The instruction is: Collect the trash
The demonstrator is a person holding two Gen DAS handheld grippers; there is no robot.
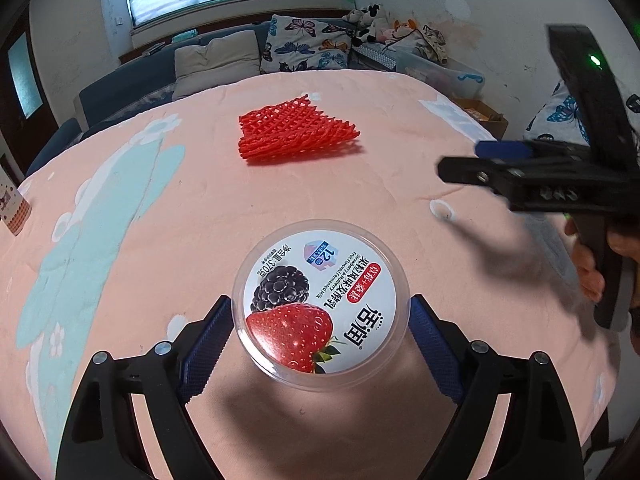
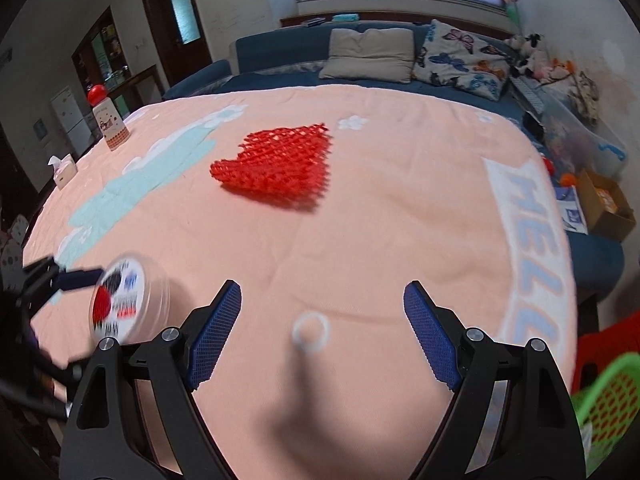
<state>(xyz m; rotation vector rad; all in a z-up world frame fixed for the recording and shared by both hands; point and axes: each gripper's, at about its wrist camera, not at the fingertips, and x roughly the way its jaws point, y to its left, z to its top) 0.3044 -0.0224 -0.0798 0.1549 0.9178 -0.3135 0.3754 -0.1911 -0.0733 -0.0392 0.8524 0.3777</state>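
Note:
A round yogurt cup [image 1: 320, 304] with a strawberry and blackberry lid sits between the blue pads of my left gripper [image 1: 320, 320], which press its clear rim on both sides. It hangs tilted just above the pink tablecloth [image 1: 400, 184], casting a shadow below. In the right wrist view the cup [image 2: 128, 300] is blurred at the lower left, with a left finger [image 2: 76, 276] behind it. A red foam fruit net [image 1: 296, 128] [image 2: 276, 164] lies flat further back. My right gripper [image 2: 322, 320] stands open over bare cloth, also seen as the right gripper [image 1: 476, 158] held by a hand.
A green basket [image 2: 608, 400] and a red stool [image 2: 608, 340] stand beyond the table's right edge. A red-capped bottle [image 2: 108, 120] and a tissue box [image 2: 64, 168] sit at the far left. A blue sofa [image 2: 280, 52] with pillows lies behind.

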